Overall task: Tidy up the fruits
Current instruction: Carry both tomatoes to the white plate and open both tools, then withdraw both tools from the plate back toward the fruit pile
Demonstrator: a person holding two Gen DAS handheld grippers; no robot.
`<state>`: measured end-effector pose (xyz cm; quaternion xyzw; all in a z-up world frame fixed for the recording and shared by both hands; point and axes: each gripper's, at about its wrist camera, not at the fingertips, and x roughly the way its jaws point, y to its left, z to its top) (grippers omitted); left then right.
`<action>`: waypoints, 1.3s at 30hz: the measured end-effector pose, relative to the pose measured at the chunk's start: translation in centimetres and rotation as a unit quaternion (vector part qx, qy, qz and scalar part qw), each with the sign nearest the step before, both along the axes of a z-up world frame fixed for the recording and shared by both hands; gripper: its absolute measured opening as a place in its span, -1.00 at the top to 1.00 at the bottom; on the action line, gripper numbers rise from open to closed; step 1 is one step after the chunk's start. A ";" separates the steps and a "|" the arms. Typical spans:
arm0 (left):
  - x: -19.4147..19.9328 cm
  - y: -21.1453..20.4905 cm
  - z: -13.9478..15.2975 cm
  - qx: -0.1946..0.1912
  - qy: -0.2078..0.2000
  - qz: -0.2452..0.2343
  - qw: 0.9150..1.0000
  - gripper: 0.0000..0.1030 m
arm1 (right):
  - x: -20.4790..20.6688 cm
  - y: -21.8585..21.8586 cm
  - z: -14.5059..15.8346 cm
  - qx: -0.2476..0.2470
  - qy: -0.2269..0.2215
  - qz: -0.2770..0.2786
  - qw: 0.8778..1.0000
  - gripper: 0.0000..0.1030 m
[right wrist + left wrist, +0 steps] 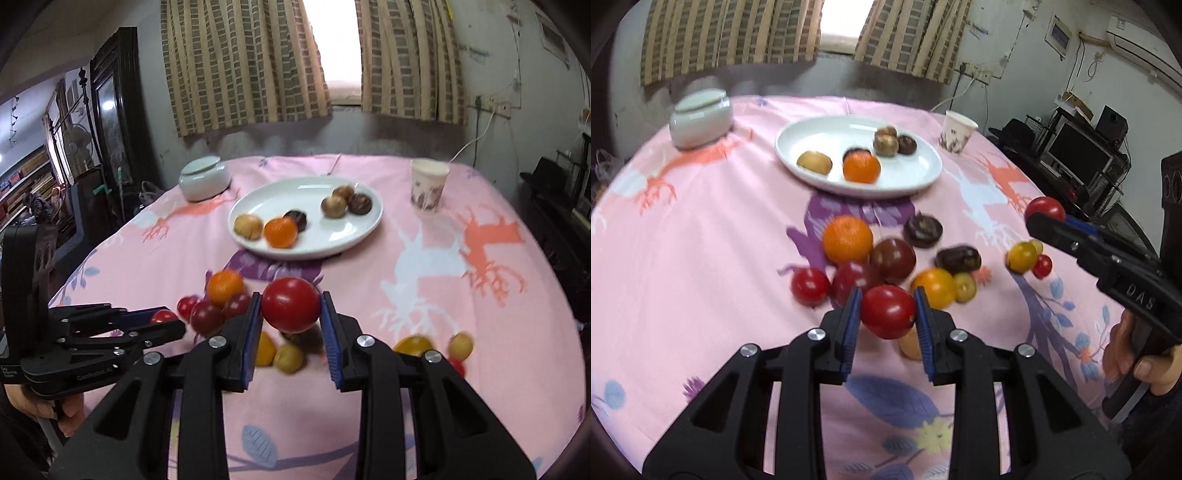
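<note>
The left tongs (888,314) are closed on a glossy round red tomato (888,311), its blue ribbed pads pressed against both flanks, the fruit lifted clear of the pink printed cloth of the round tabletop (701,229). The right tongs (290,312) hold a second round red tomato (290,305) the same way, also raised above the cloth; in the left wrist view this pair sits off to the right, well apart from the left pair.

Just beyond the left tongs lies the loose pile still to be sorted: an orange mandarin (847,239), a dark maroon tomato (892,257), 2 smaller red tomatoes, a yellow tomato (933,287), some small greenish-yellow ones and 2 dark brown, wrinkled fruits. A smaller cluster of yellow and red cherry tomatoes (1027,256) sits to the right.

Farther back stands the white oval ceramic plate (923,173), already holding another mandarin, a tan oval fruit and 4 brown round ones. Behind it are a pale lidded ceramic jar (701,119) and a patterned paper cup (956,132).

The step in hand looks like carrying: both fruits are gripped and lifted, neither placed. The next move probably calls for bringing each forward over the plate, lowering onto a bare patch and easing the pads apart gently, since round tomatoes may roll into their neighbours.
</note>
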<state>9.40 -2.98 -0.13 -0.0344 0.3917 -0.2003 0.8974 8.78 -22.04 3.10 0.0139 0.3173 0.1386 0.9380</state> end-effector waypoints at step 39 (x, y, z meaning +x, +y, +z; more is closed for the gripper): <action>16.0 -0.9 3.3 0.030 -0.039 0.092 0.995 -0.58 | 13.9 1.6 -2.5 -0.081 0.028 0.004 0.996 -0.01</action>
